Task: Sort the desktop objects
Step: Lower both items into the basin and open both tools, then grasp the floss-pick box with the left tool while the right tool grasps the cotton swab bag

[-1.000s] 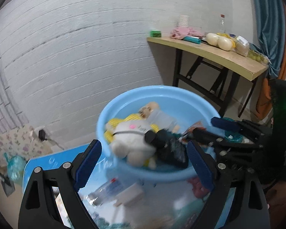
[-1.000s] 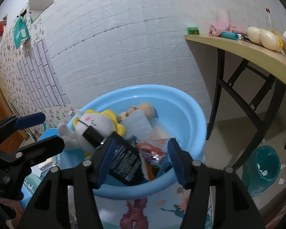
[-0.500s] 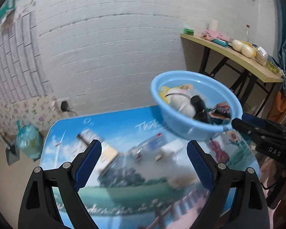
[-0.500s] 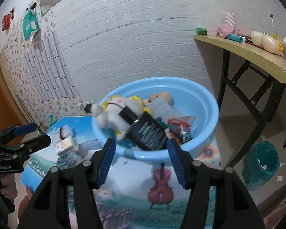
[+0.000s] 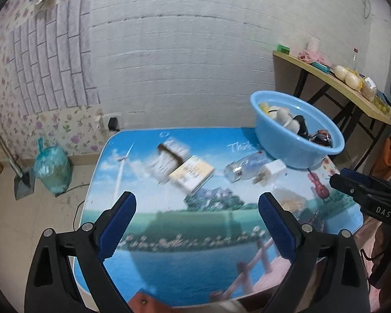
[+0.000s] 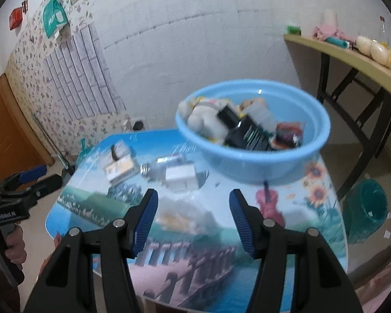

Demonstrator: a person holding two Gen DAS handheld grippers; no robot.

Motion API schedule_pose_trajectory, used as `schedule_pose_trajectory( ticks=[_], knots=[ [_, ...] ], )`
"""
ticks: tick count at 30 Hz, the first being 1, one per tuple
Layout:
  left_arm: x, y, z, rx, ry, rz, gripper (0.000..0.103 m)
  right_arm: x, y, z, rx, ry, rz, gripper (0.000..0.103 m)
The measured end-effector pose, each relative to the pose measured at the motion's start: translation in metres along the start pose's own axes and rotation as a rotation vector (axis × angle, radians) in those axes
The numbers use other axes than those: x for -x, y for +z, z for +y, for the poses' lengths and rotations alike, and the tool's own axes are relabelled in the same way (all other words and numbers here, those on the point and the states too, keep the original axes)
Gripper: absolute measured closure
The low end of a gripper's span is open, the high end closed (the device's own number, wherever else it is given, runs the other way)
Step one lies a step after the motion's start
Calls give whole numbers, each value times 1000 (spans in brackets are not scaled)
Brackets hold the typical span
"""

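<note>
A blue basin (image 5: 303,151) (image 6: 250,164) stands at the table's far right, holding a white plush toy (image 6: 203,120), a black pouch (image 6: 247,135) and a snack packet (image 6: 289,135). On the table lie a clear bottle (image 5: 245,168) (image 6: 164,165), a white box (image 5: 272,170) (image 6: 182,176), a yellowish box (image 5: 193,176) (image 6: 121,169) and a banded packet (image 5: 169,154) (image 6: 120,151). My left gripper (image 5: 196,220) is open and empty above the table's near side. My right gripper (image 6: 193,221) is open and empty, short of the basin.
The low table (image 5: 185,247) has a printed landscape top. A wooden side table (image 5: 333,83) with clutter stands at the right wall. A teal bin (image 6: 367,208) is on the floor right; a tied bag (image 5: 52,168) and a dustpan lie left.
Both grippers have drawn back and up from the basin. The basin now looks small and far, and the loose items on the table have come into view.
</note>
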State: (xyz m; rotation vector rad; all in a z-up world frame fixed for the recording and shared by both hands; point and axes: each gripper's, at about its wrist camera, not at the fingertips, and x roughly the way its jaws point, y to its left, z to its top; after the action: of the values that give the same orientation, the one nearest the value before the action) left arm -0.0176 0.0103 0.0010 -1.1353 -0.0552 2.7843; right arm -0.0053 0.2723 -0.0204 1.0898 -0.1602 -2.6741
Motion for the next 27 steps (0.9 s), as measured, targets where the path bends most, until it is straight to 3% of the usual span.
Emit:
schedule_pose_trajectory(
  ticks=[12, 27],
  knots=[
    [-6, -19, 27, 56, 29, 43, 8, -3, -9, 15, 20, -1, 33, 46],
    [-24, -15, 51, 28, 94, 48, 8, -20, -15, 21, 35, -5, 85, 46]
  ],
)
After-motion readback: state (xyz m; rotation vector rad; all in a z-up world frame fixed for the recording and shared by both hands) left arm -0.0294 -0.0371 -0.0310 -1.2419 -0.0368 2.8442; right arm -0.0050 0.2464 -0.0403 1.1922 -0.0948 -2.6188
